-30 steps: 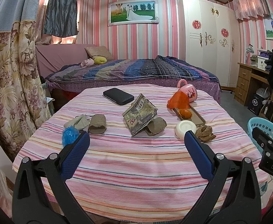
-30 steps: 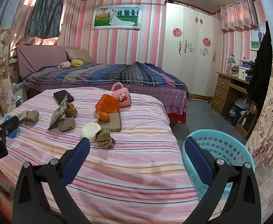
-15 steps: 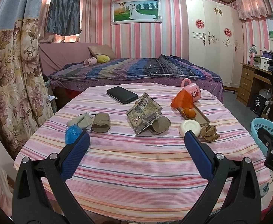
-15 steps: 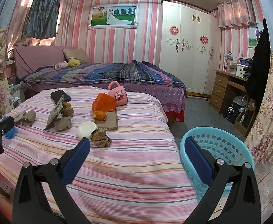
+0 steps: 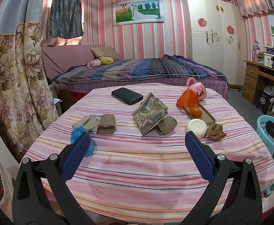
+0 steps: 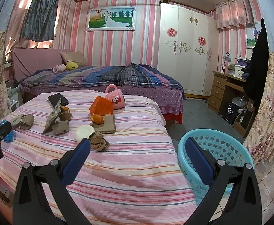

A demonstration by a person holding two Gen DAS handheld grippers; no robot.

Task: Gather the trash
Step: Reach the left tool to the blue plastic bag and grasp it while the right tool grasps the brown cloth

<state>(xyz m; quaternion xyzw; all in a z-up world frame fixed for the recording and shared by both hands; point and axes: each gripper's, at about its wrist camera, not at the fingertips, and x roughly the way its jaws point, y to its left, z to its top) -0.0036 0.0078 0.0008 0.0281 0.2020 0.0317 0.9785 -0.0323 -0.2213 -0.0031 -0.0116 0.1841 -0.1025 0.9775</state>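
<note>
Trash lies on the pink striped table (image 5: pixel 137 159): a blue plastic wad (image 5: pixel 78 134), a cardboard roll (image 5: pixel 107 123), a flattened roll (image 5: pixel 166 125), a printed paper bag (image 5: pixel 150 115), a crumpled brown wad (image 5: pixel 215 129) and a white round lid (image 5: pixel 196 127). My left gripper (image 5: pixel 137 140) is open and empty, held back over the table's near edge. My right gripper (image 6: pixel 137 146) is open and empty, between the brown wad (image 6: pixel 99 140) and the light blue basket (image 6: pixel 217 155) on the floor to the right.
A black wallet (image 5: pixel 127 95), a pink mug (image 5: pixel 196 91), an orange bag (image 5: pixel 188 98) and a phone-like tray (image 5: pixel 204 113) with an orange lump also sit on the table. A bed (image 5: pixel 137 71) stands behind. Curtains hang left; a desk (image 6: pixel 226 93) stands right.
Both grippers have drifted slightly back and up from the table; the table items appear a little farther away and the basket shows fuller in the right view. Nothing was grasped.
</note>
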